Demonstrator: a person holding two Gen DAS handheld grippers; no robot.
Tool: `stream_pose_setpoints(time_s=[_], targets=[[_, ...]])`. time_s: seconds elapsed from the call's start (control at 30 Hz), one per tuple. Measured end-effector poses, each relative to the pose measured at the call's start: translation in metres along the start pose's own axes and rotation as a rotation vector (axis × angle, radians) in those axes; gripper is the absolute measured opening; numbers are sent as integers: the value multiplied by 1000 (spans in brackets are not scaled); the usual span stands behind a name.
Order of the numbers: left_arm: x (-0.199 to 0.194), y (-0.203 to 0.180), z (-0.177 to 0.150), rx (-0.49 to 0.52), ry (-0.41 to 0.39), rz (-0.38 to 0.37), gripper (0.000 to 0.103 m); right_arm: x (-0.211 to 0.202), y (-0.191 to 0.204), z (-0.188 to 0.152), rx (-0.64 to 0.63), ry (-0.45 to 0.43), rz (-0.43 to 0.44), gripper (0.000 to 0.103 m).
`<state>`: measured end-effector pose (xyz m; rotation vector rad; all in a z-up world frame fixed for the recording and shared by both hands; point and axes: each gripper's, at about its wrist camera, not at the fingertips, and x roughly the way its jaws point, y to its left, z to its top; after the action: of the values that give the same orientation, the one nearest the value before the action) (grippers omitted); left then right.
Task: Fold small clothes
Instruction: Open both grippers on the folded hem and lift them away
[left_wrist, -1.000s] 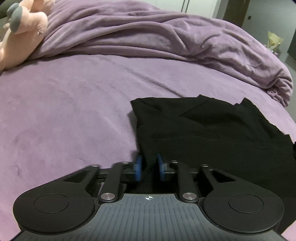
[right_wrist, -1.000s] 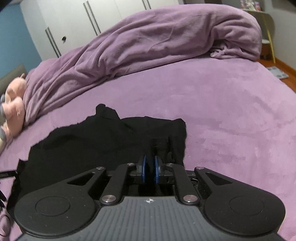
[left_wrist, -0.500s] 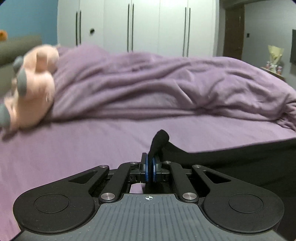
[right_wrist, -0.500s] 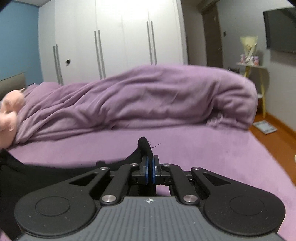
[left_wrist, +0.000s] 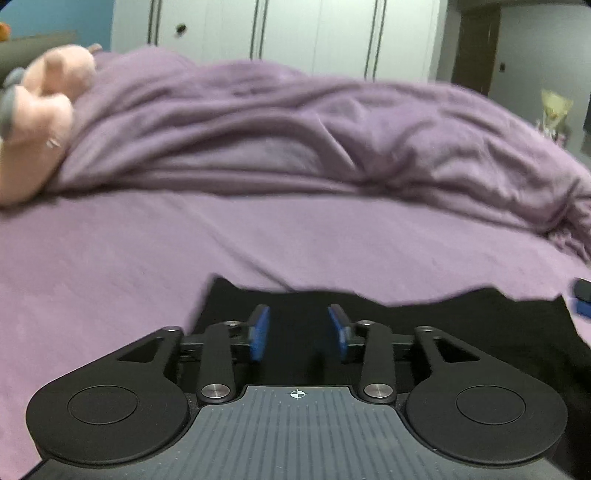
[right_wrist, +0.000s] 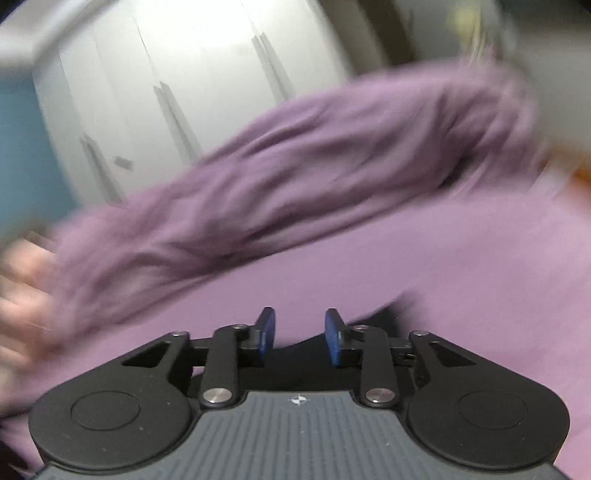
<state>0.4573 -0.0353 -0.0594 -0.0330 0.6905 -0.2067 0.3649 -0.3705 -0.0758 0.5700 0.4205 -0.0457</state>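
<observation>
Now both hand-held grippers, left and right, just opened above black garment.

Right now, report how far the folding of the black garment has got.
Done: one fold looks laid, with the black garment flat on the purple bed. In hand: nothing; the left tool and right tool have just been opening, with nothing between the pads. Left: any further folds, which I cannot judge here.
</observation>
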Motion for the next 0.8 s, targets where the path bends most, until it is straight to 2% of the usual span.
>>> stream_pose_setpoints(time_s=[0.03, 0.07, 0.13, 0.2, 0.27, 0.33, 0.37, 0.43, 0.53, 0.63, 0.73, 0.8], targets=[[8, -9, -4, 5, 16, 17, 44, 11, 0, -12, 97, 52, 106, 32], [14, -16, -7, 14, 24, 27, 44, 22, 3, -22, 151, 98, 176, 32], [27, -28, -13, 40, 34, 48, 51, 45, 13, -43, 191, 161, 253, 32], [39, -32, -20, 65, 48, 67, 54, 65, 19, -57, 180, 220, 295, 32], [44, -30, -28, 75, 37, 77, 60, 79, 15, -65, 127, 234, 241, 32], [44, -25, -29, 45, 29, 65, 61, 80, -5, -63, 203, 217, 264, 32], [44, -23, -28, 39, 31, 60, 62, 78, -14, -58, 226, 199, 248, 32], [43, -22, -29, 35, 32, 54, 62, 66, -33, -48, 200, 136, 207, 32], [44, -20, -29, 24, 33, 40, 62, 49, -60, -34, 193, 86, 169, 31], [44, -17, -28, 11, 34, 29, 62, 34, -71, -25, 141, 38, 92, 32], [44, -17, -28, 11, 33, 30, 63, 23, -92, -26, 243, -12, 66, 32], [45, -18, -29, 14, 31, 32, 64, 25, -97, -28, 254, -29, 69, 32]])
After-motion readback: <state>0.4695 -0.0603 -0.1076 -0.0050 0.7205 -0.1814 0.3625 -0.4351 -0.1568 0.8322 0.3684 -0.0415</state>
